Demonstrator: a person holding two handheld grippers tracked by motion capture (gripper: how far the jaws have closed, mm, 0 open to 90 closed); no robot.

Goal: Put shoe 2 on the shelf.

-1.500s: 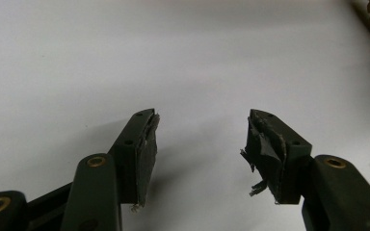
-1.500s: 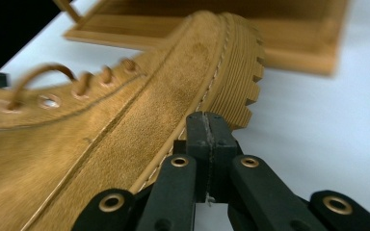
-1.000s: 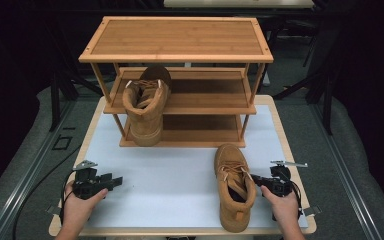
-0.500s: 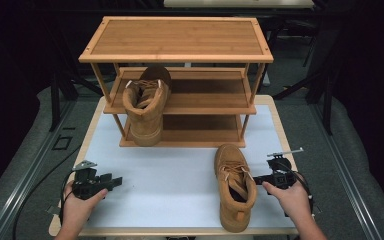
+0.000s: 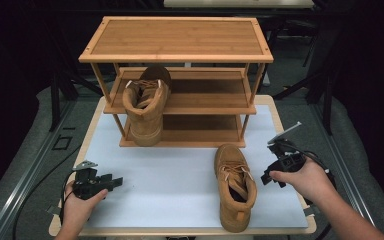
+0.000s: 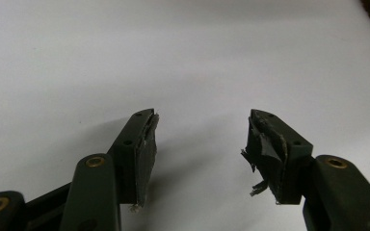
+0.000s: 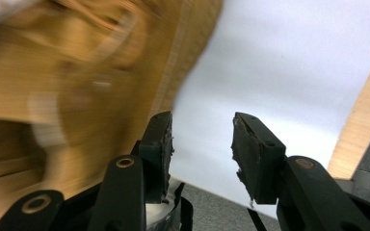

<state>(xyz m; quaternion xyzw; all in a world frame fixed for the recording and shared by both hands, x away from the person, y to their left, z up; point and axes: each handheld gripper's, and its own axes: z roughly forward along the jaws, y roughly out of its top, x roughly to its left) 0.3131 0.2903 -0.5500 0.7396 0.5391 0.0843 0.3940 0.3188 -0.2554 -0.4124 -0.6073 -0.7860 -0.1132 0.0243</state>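
No legible text, label, brand, number or sign anywhere in these views.
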